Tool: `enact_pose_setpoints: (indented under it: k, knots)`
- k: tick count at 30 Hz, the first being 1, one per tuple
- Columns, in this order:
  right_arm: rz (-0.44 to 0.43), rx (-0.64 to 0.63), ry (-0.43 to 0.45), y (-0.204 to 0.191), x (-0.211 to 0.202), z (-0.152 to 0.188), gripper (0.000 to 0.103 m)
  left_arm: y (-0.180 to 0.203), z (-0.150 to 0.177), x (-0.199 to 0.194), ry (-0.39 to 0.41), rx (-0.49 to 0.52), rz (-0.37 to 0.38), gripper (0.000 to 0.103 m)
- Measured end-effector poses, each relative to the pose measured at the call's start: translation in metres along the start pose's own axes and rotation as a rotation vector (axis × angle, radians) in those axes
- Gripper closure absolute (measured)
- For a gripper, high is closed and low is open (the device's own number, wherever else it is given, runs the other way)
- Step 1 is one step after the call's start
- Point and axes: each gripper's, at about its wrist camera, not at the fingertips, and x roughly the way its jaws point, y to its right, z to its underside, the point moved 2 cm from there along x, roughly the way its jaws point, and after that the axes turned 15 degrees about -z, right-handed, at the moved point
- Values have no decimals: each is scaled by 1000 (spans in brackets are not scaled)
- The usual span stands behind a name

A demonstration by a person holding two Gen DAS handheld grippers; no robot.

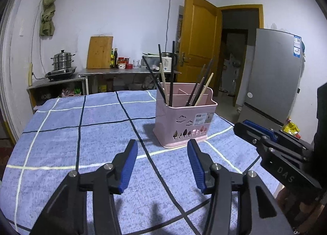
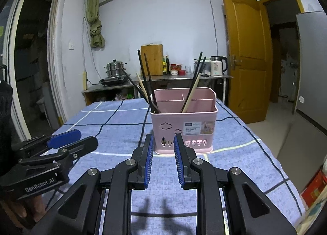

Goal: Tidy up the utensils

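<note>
A pink plastic utensil basket (image 1: 184, 120) stands upright on the blue checked tablecloth (image 1: 92, 132); it also shows in the right wrist view (image 2: 184, 128). Several black and wooden chopsticks (image 1: 167, 83) lean in its front compartments, some at the left (image 2: 146, 83) and some at the right (image 2: 194, 85). My left gripper (image 1: 162, 143) is open and empty, just short of the basket. My right gripper (image 2: 163, 138) is open a little and empty, close in front of the basket. Each gripper shows in the other's view: the right one (image 1: 255, 130), the left one (image 2: 77, 138).
A steel counter (image 2: 184, 76) stands at the far wall with a steamer pot (image 2: 115, 68), cutting board (image 2: 152, 59), bottles and kettle (image 2: 217, 67). A grey fridge (image 1: 273, 75) and an open yellow door (image 2: 247, 57) are at the right. The table edge drops off at the right (image 2: 286, 169).
</note>
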Motion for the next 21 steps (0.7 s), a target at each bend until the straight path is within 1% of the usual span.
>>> enact_pose_setpoints:
  k: [5, 10, 21]
  knots:
    - [1, -2, -7, 0, -2, 5, 82, -3, 2, 1, 7, -14, -22, 49]
    - [2, -3, -10, -1, -2, 7, 82, -2, 4, 0, 7, -17, -25, 48]
    - [6, -3, -2, -3, -5, 8, 82, -4, 4, -3, 13, -31, -33, 47]
